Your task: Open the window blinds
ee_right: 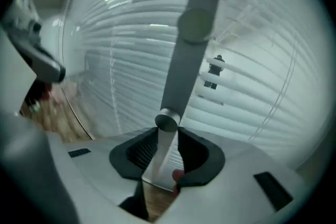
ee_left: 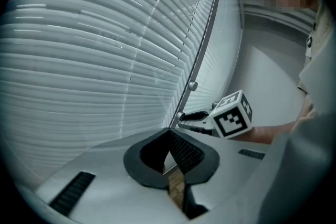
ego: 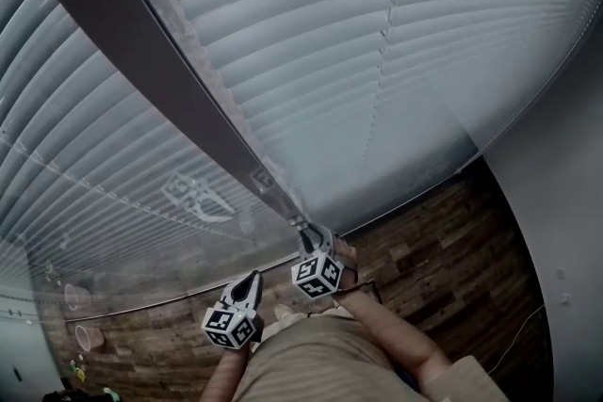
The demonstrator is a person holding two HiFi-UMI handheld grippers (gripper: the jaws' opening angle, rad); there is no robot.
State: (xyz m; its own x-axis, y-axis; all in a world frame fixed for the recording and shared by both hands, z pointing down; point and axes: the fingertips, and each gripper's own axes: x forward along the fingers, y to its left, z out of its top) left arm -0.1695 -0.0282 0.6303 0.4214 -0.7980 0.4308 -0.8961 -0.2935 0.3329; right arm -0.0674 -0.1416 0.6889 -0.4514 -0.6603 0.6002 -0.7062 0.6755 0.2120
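Note:
White slatted blinds (ego: 396,42) fill the window ahead, slats lying nearly flat against each other. A long dark grey tilt wand (ego: 160,61) hangs down in front of them from the upper left. Its round lower end (ee_right: 167,122) sits between the black pads of my right gripper (ego: 303,231), which is shut on the wand (ee_right: 184,60). In the left gripper view the right gripper (ee_left: 197,117) holds the wand (ee_left: 202,44) at its tip. My left gripper (ego: 252,280) hangs lower left of it, away from the blinds (ee_left: 79,60), shut with nothing between its pads (ee_left: 186,152).
A brown wooden floor (ego: 443,240) runs below the window. A white wall (ego: 565,202) closes in on the right. Thin lift cords (ego: 388,33) run down the slats. Two cups (ego: 87,337) stand on the floor at the far left. The person's forearm (ego: 396,334) reaches in from below.

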